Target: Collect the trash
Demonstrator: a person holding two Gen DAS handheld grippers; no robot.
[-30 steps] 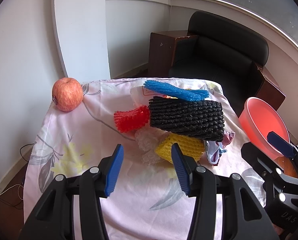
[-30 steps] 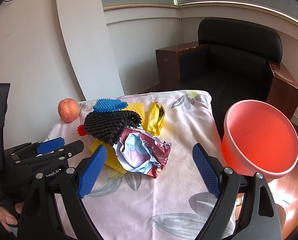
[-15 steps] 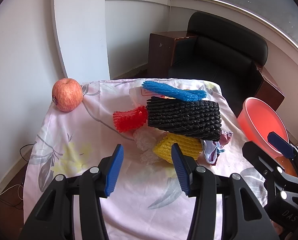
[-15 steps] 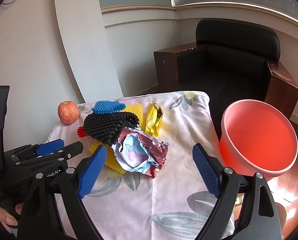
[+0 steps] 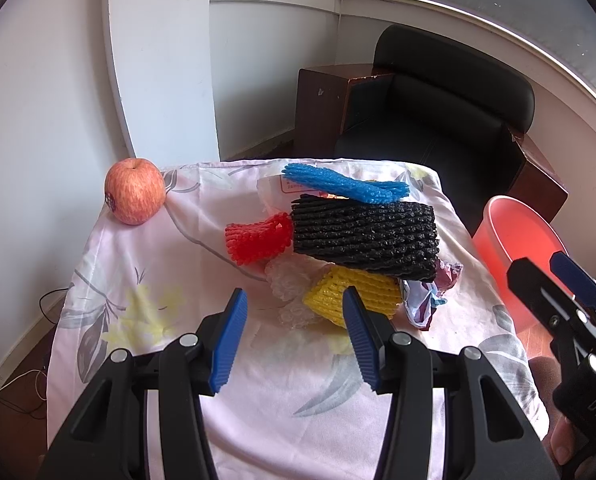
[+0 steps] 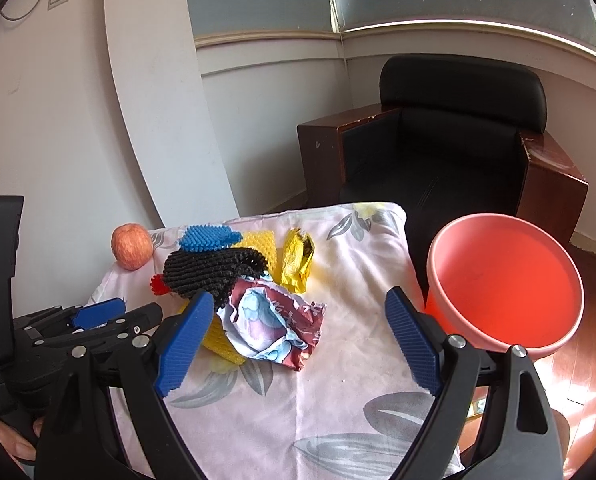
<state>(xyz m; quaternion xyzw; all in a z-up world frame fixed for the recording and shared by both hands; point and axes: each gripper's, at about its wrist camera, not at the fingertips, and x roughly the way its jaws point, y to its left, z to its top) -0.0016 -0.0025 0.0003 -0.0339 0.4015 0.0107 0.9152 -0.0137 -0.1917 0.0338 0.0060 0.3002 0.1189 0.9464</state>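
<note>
A heap of trash lies mid-table: black foam net [image 5: 364, 236] [image 6: 214, 270], blue net [image 5: 344, 188] [image 6: 208, 237], red net [image 5: 256, 238], yellow net [image 5: 352, 294] [image 6: 218, 338], clear bubble wrap [image 5: 288, 280], crumpled printed wrapper [image 6: 272, 326] [image 5: 428, 294] and gold foil wrapper [image 6: 296, 260]. My left gripper [image 5: 292, 340] hovers open just short of the heap, nothing between its fingers. My right gripper [image 6: 296, 342] is open wide, the printed wrapper beyond its tips. A salmon-red bucket [image 6: 506, 286] [image 5: 522, 248] stands off the table's right side.
An apple [image 5: 135, 191] [image 6: 132, 246] sits at the table's far left corner by the white wall. The floral tablecloth [image 5: 146, 280] drapes over the table edges. A black leather armchair [image 6: 454, 136] with wooden sides stands behind. Cables lie on the floor at left.
Both grippers have drawn slightly back and up from the heap, which looks a little farther off. Their jaws stay as open as before; nothing on the table moved.
</note>
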